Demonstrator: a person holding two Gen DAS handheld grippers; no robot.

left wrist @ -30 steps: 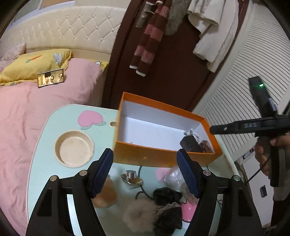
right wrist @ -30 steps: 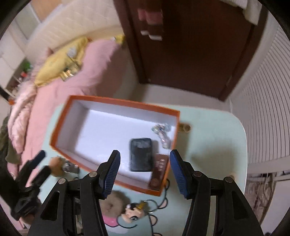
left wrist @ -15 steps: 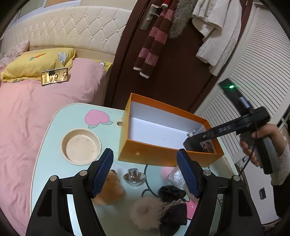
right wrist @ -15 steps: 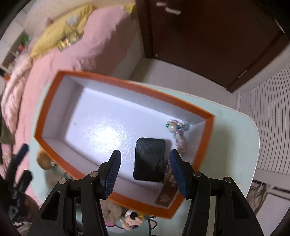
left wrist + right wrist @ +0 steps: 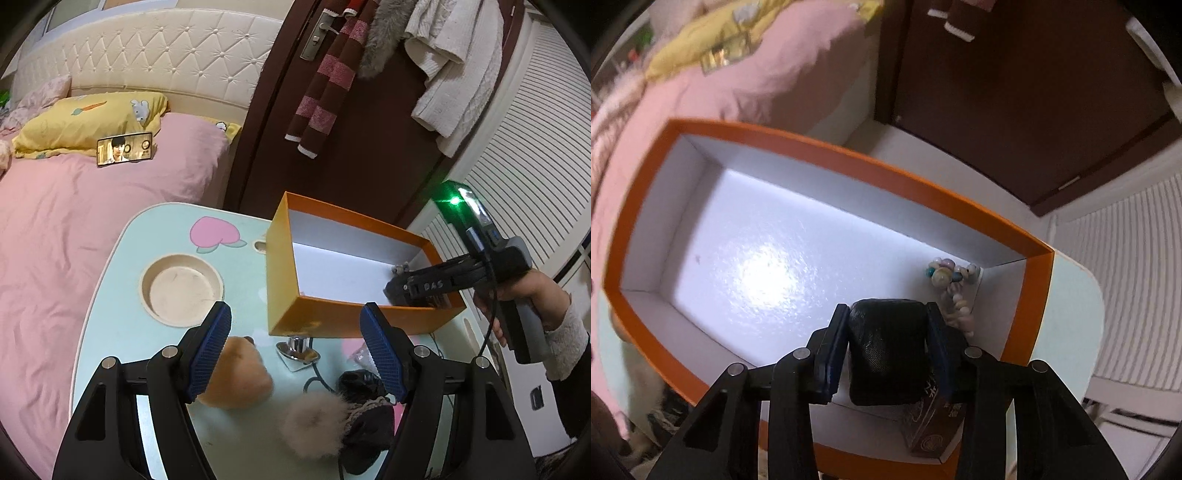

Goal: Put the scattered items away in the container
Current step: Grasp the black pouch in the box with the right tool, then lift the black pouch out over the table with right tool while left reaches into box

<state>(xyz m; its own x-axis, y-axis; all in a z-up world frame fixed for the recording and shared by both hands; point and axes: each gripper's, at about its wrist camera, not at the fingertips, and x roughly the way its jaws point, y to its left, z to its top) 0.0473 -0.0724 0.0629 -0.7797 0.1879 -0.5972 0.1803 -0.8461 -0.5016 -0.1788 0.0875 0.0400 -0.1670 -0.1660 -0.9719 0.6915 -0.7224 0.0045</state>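
An orange box (image 5: 365,321) with a white inside (image 5: 783,258) stands on the pale green table (image 5: 122,266). My right gripper (image 5: 888,345) reaches into its right end and is shut on a black pouch (image 5: 886,350). Beside the pouch lie a bead bracelet (image 5: 951,284) and a small brown box (image 5: 931,428). The right gripper also shows in the left wrist view (image 5: 417,288). My left gripper (image 5: 297,350) is open and empty above the table in front of the box. Under it lie a brown plush (image 5: 236,380), a silver piece (image 5: 297,350), a beige pompom (image 5: 314,424) and a black lace item (image 5: 365,413).
A round recess (image 5: 181,290) is set in the table's left part. A pink bed (image 5: 74,221) with a phone (image 5: 125,148) lies left. A dark door (image 5: 354,110) hung with clothes stands behind the table. A black cable (image 5: 317,380) runs among the items.
My right gripper has come down into the box's right end and shut on the black pouch. My left gripper has drawn back and up a little, still open.
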